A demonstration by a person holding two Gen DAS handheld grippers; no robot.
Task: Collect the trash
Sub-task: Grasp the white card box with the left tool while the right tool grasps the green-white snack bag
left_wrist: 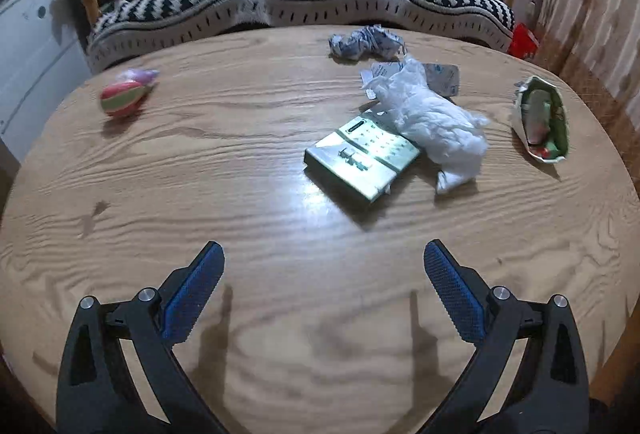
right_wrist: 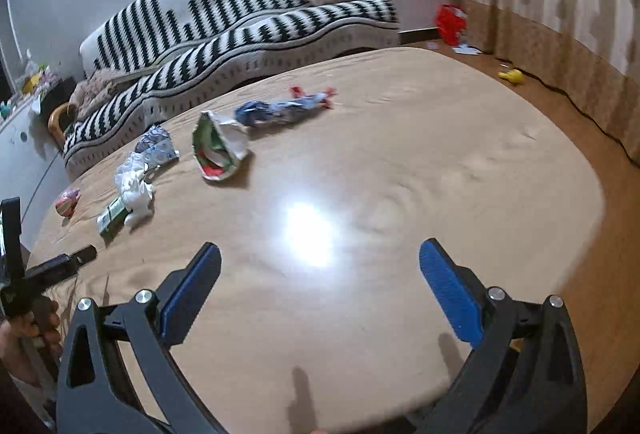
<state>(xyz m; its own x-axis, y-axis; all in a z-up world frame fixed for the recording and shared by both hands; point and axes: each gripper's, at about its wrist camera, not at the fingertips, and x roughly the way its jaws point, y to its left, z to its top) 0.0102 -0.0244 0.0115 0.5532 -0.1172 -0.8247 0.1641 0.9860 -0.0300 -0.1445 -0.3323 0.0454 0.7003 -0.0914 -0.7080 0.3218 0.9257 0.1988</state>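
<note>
Both the left gripper (left_wrist: 324, 258) and right gripper (right_wrist: 320, 262) are hovering spread wide and empty over the wooden table (left_wrist: 200, 194), apparently choosing a first piece among the scattered trash, so reaching the crumpled white tissue (left_wrist: 436, 118) beside the flat box (left_wrist: 360, 158) is probably coming next.

Right gripper over a littered wooden table

The right gripper (right_wrist: 320, 266) hangs wide apart, empty, above the table (right_wrist: 460, 162). A green-and-white wrapper (right_wrist: 218, 148), a blue twisted wrapper (right_wrist: 280, 108) and crumpled white paper (right_wrist: 134, 190) lie farther off; a striped sofa (right_wrist: 240, 34) stands behind.
</note>
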